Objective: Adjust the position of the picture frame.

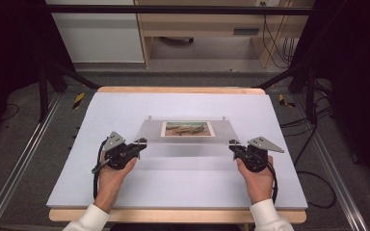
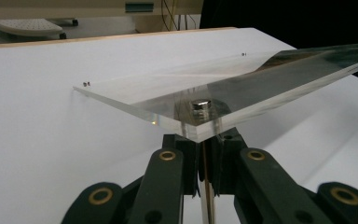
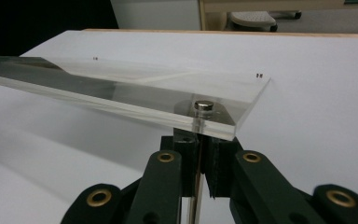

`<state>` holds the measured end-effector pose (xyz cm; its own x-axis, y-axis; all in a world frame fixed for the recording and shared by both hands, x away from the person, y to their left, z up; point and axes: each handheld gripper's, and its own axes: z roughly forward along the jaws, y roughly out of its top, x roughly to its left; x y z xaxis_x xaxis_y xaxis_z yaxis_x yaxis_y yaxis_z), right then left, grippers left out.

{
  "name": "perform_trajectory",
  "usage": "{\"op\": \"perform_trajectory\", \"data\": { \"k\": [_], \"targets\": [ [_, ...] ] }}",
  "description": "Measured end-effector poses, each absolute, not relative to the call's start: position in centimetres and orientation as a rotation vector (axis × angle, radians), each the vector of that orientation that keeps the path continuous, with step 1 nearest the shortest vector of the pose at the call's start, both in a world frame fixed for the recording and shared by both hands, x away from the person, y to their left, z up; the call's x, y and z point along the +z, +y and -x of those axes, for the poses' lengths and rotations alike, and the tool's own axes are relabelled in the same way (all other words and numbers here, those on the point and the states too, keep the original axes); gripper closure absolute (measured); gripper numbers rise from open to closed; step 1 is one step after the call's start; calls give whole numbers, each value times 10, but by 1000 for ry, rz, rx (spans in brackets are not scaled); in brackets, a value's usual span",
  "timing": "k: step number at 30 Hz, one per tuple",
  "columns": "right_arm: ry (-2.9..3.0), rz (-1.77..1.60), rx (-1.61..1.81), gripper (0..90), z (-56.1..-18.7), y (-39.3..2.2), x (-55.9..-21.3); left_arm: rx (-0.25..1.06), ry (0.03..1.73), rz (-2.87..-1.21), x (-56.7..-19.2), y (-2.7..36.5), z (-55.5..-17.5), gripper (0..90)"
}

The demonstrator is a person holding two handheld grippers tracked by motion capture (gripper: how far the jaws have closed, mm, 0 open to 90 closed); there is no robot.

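Note:
A clear acrylic plate point(image 1: 188, 140) hangs across the middle of the white mat point(image 1: 120, 108), with a small landscape picture point(image 1: 188, 128) showing at or under it. My left gripper point(image 1: 142, 142) is shut at the plate's near left corner. My right gripper point(image 1: 232, 143) is shut at the near right corner. In the left gripper view the jaws point(image 2: 204, 140) meet just below the plate point(image 2: 168, 88), under a small metal stud point(image 2: 200, 105). The right gripper view has the jaws point(image 3: 200, 140) closed under the plate point(image 3: 144, 88) and its stud point(image 3: 203, 106). The near edge is off the mat.
The mat covers a wooden table point(image 1: 173, 89) with bare white surface on every side of the plate. Metal rails point(image 1: 24, 154) run along both flanks. Cables point(image 1: 318, 178) lie on the floor at the right. A pale wooden desk point(image 1: 197, 29) stands beyond the far edge.

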<state>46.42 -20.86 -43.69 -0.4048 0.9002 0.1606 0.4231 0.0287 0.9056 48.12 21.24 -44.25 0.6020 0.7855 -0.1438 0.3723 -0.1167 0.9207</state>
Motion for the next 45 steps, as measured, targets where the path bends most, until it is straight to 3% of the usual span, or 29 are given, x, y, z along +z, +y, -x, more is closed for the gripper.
{"op": "perform_trajectory", "data": {
  "k": [20, 45],
  "targets": [
    [1947, -1413, 1266, 844, -457, -208, -460, 419, 998, -1900, -460, 208, -474, 829],
    [1986, -1422, 1193, 841, -455, -204, -472, 429, 1018, -1949, -469, 206, -474, 822]
  ]
}}
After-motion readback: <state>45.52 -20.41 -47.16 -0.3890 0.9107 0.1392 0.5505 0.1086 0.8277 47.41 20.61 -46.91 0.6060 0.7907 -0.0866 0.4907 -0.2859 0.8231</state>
